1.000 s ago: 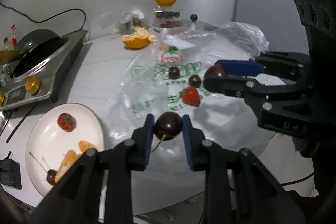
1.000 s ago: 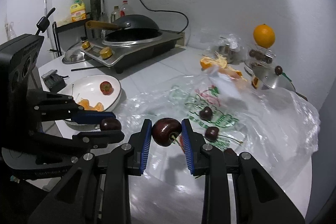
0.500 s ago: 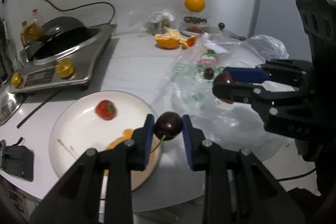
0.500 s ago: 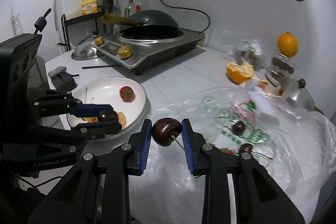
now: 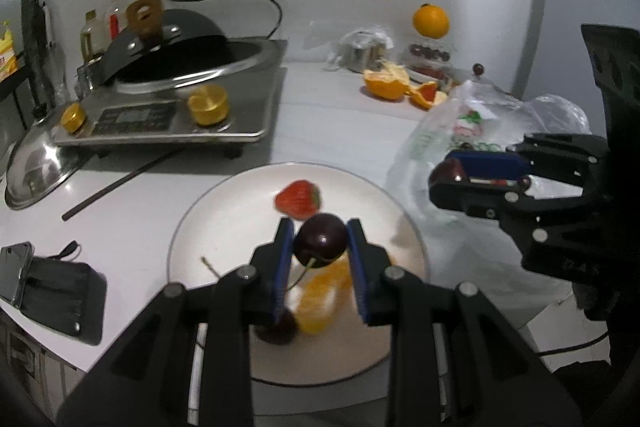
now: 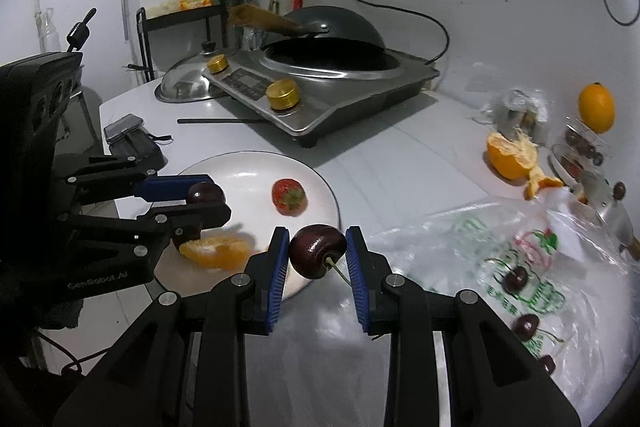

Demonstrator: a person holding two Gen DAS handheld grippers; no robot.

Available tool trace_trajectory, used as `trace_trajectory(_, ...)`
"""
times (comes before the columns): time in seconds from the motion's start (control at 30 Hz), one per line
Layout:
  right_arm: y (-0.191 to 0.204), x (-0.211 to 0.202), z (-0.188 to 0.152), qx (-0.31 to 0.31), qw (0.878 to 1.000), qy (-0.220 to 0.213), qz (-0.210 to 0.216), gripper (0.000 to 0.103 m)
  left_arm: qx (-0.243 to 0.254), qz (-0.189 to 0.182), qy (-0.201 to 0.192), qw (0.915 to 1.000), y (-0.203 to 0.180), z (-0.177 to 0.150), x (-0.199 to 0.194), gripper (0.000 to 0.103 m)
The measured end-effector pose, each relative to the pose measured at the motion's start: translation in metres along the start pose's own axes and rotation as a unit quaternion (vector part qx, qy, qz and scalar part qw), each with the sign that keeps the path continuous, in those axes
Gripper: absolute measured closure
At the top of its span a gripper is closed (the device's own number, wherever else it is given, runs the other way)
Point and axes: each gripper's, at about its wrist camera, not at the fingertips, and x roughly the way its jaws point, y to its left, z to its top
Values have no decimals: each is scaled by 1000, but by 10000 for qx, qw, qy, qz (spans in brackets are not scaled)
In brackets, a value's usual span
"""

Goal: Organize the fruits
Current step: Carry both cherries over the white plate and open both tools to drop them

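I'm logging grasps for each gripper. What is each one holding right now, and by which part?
Left gripper: a dark cherry, pinched across its body. Right gripper: another cherry, held likewise.

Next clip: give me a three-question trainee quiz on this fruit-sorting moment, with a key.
1. True or false: each tongs holds a cherry.
2. Which whole red fruit lies on the white plate? A) strawberry B) apple C) tomato
3. Fill in: the loose cherries on the table lie on a clear ______.

Key:
1. True. The left tongs are shut on a cherry over the plate; the right tongs are shut on a second cherry near the plate's edge.
2. A, the strawberry, beside orange segments.
3. plastic bag.
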Motion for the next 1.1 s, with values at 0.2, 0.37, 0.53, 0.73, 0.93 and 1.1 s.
trace_trajectory(0.2,8,25,10,-55,9998,114,119,72,-47,65,116,9999,20,-3,17,76)
trace_trajectory(0.37,10,49,15,-63,9995,227,216,72,1,198,202,9996,30,-5,32,76)
trace_trajectory(0.53,12,67,18,-49,9991,304,291,72,-2,175,295,9994,37,-7,43,76)
trace_trajectory(0.73,12,79,17,-14,9986,400,344,72,-10,154,472,9988,39,-9,53,74)
trace_trajectory(0.93,9,79,16,101,9986,460,257,60,-53,201,516,9985,37,-8,52,73)
trace_trajectory(1.1,6,65,17,164,9992,337,145,53,-44,246,431,9988,30,-7,41,53)
